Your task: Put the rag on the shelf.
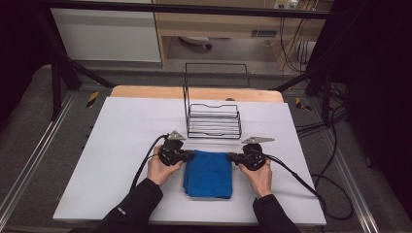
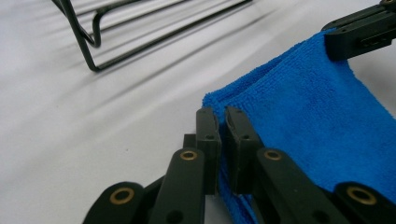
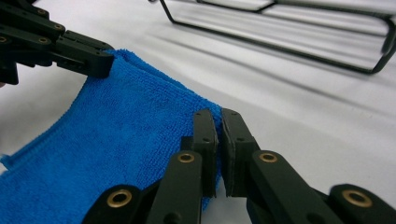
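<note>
Two black handheld claws, dark long sleeves

Each claw, the left claw (image 1: 190, 155) and the right claw (image 1: 231, 157), has black linked jaws with brass-coloured rivets, a grey three-cornered plate on top and a black cable trailing toward the near edge. The left sleeve (image 1: 131, 204) bears a small white marking near the cuff.

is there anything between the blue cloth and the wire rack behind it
Nothing visible. The folded blue cloth lies on the white table, pinched at its far corners by the left gripper and the right gripper. Between it and the black wire rack is only a bare strip of table.
</note>
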